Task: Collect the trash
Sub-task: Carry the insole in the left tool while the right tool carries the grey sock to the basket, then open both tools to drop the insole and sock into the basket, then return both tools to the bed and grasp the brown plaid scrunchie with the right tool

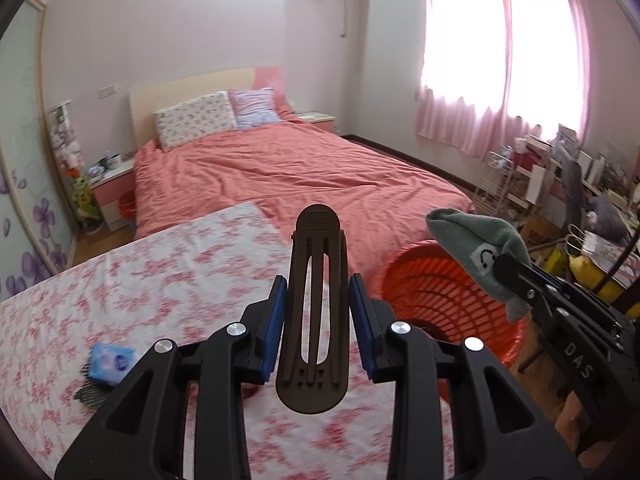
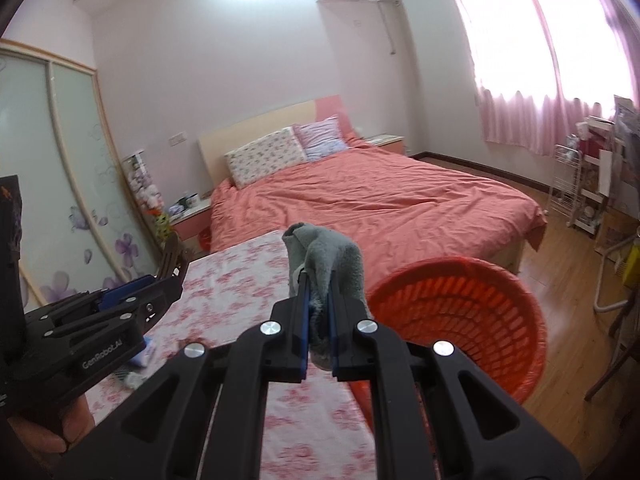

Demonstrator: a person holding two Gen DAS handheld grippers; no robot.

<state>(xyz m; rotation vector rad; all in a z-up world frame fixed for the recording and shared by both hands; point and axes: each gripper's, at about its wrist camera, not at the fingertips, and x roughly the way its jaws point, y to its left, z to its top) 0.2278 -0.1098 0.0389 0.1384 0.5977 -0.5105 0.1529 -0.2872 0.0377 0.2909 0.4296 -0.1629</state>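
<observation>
My left gripper is shut on a dark brown slotted plastic piece, held upright above the floral-cloth table. My right gripper is shut on a grey sock; in the left wrist view the sock hangs over the rim of the orange mesh basket. The basket stands to the right of the table. A blue tissue pack lies on a dark mesh item at the table's left.
A bed with a coral cover lies beyond the table. A cluttered desk and wire rack stand at the right under the pink-curtained window. A nightstand and wardrobe are at the left. Wooden floor lies right of the basket.
</observation>
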